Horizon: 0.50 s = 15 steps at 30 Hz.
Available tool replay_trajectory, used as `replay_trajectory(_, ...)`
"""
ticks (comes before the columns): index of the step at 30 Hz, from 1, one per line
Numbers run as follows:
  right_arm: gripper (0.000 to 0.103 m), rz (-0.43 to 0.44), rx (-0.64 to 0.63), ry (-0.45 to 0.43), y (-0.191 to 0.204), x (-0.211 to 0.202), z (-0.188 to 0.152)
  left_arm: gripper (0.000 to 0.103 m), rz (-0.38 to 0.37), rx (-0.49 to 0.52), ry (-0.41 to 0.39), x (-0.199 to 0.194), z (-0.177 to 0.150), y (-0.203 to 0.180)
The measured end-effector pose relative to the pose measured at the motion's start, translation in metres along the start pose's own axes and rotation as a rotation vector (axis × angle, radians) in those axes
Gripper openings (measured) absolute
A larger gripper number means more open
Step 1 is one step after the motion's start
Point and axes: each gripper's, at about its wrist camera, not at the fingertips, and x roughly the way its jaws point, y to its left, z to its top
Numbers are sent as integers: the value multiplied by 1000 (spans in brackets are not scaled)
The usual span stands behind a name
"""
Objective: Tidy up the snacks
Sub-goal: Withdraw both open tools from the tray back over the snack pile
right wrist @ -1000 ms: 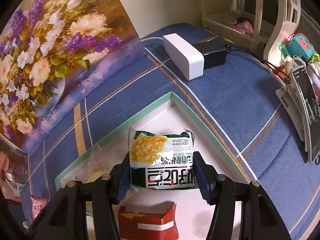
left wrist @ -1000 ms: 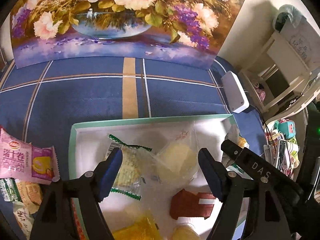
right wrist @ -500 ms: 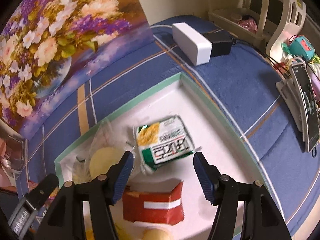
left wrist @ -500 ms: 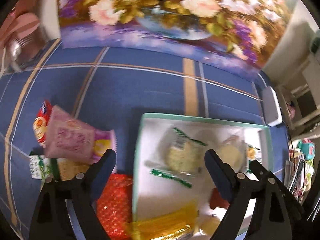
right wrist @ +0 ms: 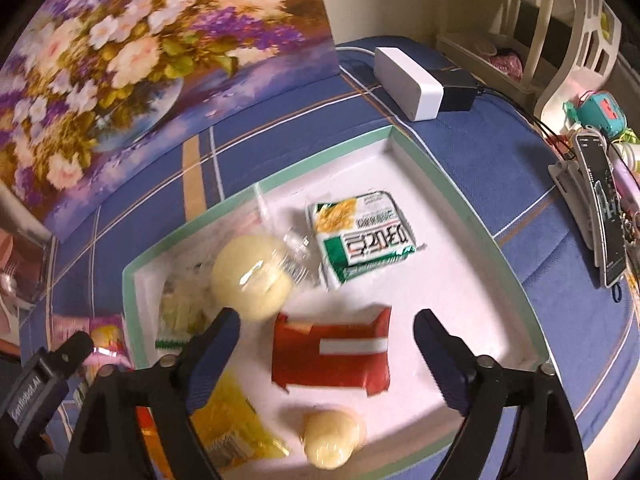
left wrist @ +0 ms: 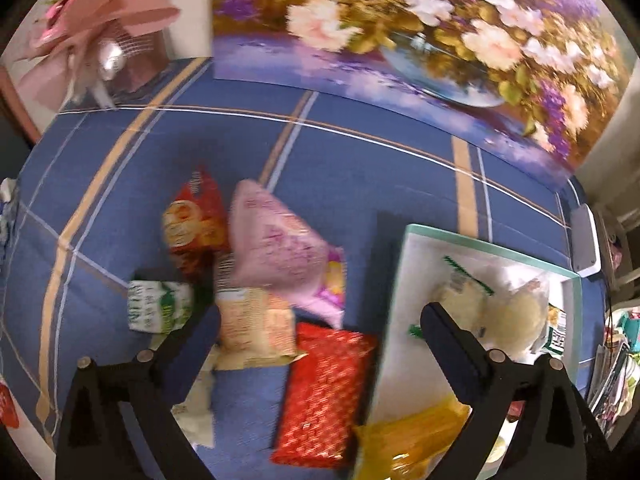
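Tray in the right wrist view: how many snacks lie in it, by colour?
Pale buns: 2
Red packet: 1
Green-and-white packet: 1
Yellow packet: 1
Clear packet with green trim: 1
Total: 6

My left gripper (left wrist: 316, 328) points steeply downward, its jaws opening wide with nothing gripped between them. My right gripper (right wrist: 326, 334) tilts down the same way, its jaws also spreading apart and pressing on nothing, both dark-blue pads (right wrist: 434, 340) clear.
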Motion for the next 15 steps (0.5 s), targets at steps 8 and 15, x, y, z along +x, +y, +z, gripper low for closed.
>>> replay_trajectory(8, 103, 36, -50, -24, 14, -19, -35, 100, 57, 21, -73, -25, -20, 22)
replay_trajectory(15, 103, 81, -102, -4, 32, -27, -68, 100, 65, -20, -48, -31, -35, 51)
